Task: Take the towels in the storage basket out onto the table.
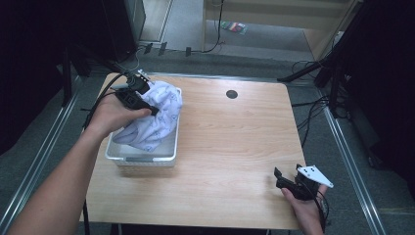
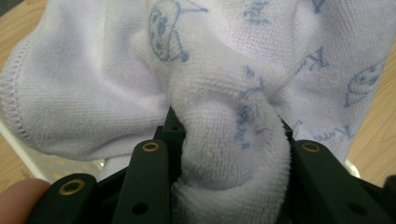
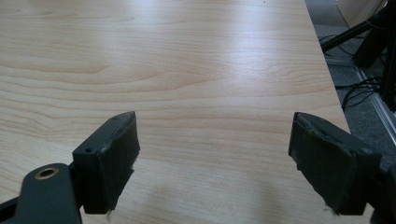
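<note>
My left gripper (image 1: 147,104) is clamped on a thick fold of the white towel (image 1: 151,117); in the left gripper view I see the terry cloth (image 2: 224,140) bunched into a fat roll that bulges out between the two black jaws and toward the camera. From that pinch the rest of the towel spreads away from the gripper, wide and crumpled, with pale blue printed figures and lettering across it and a stitched hem at its left edge in that view. From the high view the towel's long axis runs from the far end of the basket (image 1: 142,159) back toward my side, slightly slanted, with its far end lifted up where I hold it and the lower part sagging down inside. The basket is white, rectangular and perforated, and it sits on the left part of the wooden table (image 1: 235,147); the towel is the one thing I can make out in it. My right gripper (image 1: 286,180) rests well apart at the near right corner of the table, its jaws spread wide over bare wood (image 3: 187,93), holding nothing.
</note>
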Demonstrator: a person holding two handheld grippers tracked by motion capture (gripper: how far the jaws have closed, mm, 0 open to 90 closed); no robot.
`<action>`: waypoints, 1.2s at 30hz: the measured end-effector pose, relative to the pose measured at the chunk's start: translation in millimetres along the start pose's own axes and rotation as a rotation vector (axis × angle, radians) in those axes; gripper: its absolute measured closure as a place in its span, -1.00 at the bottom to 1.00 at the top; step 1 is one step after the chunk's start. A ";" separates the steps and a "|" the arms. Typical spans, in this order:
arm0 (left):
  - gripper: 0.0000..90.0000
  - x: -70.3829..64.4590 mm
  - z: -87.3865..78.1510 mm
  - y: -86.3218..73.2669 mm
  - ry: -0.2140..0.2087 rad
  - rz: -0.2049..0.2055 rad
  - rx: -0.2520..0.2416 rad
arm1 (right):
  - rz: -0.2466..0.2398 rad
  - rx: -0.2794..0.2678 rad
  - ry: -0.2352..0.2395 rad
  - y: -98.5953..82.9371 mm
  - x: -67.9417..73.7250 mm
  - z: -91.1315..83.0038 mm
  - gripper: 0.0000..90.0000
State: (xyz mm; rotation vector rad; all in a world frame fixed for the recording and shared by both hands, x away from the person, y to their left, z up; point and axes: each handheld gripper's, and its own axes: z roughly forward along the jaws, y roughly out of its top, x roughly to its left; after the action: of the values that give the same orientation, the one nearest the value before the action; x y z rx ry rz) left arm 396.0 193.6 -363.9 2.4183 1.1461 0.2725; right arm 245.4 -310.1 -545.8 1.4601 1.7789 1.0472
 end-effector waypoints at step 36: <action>0.40 -63.4 9.1 51.8 -0.084 0.098 -0.030 | -0.044 0.011 -0.002 -0.6 5.9 0.7 -0.69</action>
State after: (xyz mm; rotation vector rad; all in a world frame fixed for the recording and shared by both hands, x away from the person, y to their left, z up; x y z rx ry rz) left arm 394.4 113.1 -346.4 2.4390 0.9828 0.2146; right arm 244.5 -304.2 -546.5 1.4212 1.8097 1.0152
